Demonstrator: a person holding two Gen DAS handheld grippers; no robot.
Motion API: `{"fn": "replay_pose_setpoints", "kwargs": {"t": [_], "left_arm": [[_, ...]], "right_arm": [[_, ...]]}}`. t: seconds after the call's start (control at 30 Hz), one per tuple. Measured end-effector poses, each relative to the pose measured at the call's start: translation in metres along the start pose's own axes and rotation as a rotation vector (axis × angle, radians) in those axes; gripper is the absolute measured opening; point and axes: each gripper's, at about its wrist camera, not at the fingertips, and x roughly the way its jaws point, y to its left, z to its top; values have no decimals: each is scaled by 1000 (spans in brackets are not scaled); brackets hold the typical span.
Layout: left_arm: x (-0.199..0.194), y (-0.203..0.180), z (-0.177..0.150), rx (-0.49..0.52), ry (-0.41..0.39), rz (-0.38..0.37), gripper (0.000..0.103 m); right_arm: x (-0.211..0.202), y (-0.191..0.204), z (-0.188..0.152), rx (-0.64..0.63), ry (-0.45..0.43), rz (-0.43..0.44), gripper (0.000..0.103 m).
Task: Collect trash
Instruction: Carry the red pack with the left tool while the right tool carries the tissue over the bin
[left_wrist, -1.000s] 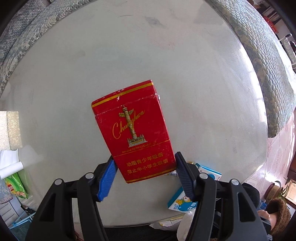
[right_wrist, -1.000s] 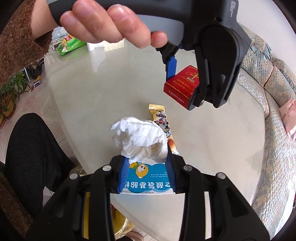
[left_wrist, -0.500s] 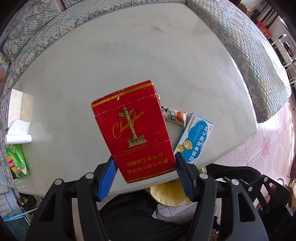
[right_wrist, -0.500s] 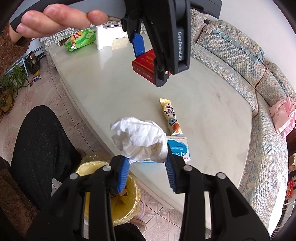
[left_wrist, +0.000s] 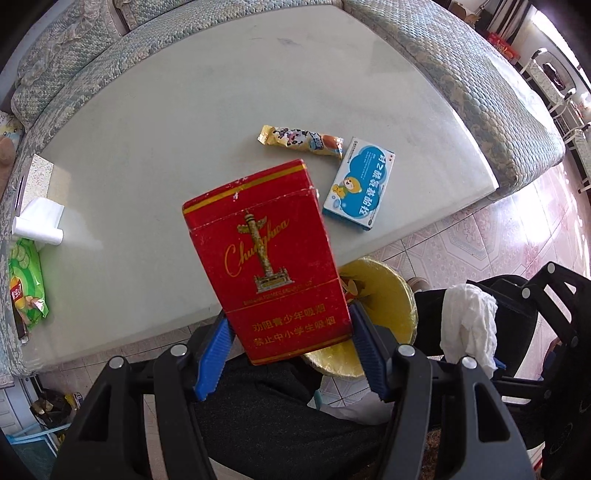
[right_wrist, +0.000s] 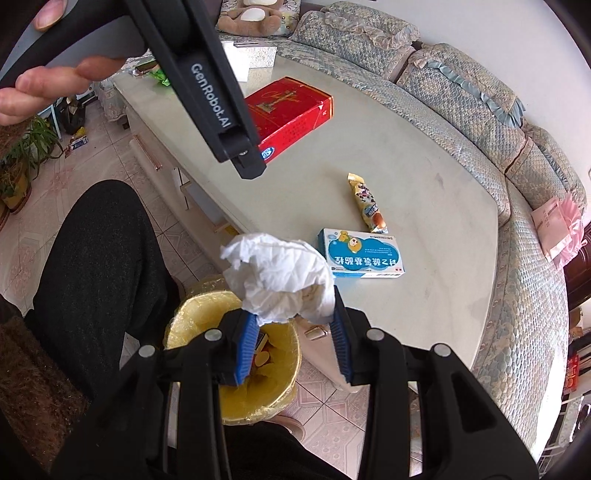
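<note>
Big patterned sofa (right_wrist: 461, 96) wraps round the table (left_wrist: 184, 110), teddy bear (right_wrist: 251, 14) sits on it, potted plant (right_wrist: 22, 155) on the floor.

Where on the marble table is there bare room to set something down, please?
The table is bare from the sofa edge to its middle. Crowded: the near corner, with snack wrapper and blue medicine box; the far end, with tissue roll and green chip bag.

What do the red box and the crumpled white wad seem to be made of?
Red box: probably printed cardboard, slightly glossy, with crisp folded edges and scuffed white corners. Crumpled white wad: likely soft, matte tissue paper, judging by its fine creases and ragged edges.
</note>
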Motion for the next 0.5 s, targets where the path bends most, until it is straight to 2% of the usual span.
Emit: {"fn": "replay_pose_setpoints", "kwargs": {"t": [0.17,0.5], "left_arm": [[4,-6,-31,13,-26,10,60],[45,-26,-67,45,-6,-36,60]], "right_arm": [[2,11,-10,-5,17,1,36],[17,26,-32,2,53,8,36]]}}
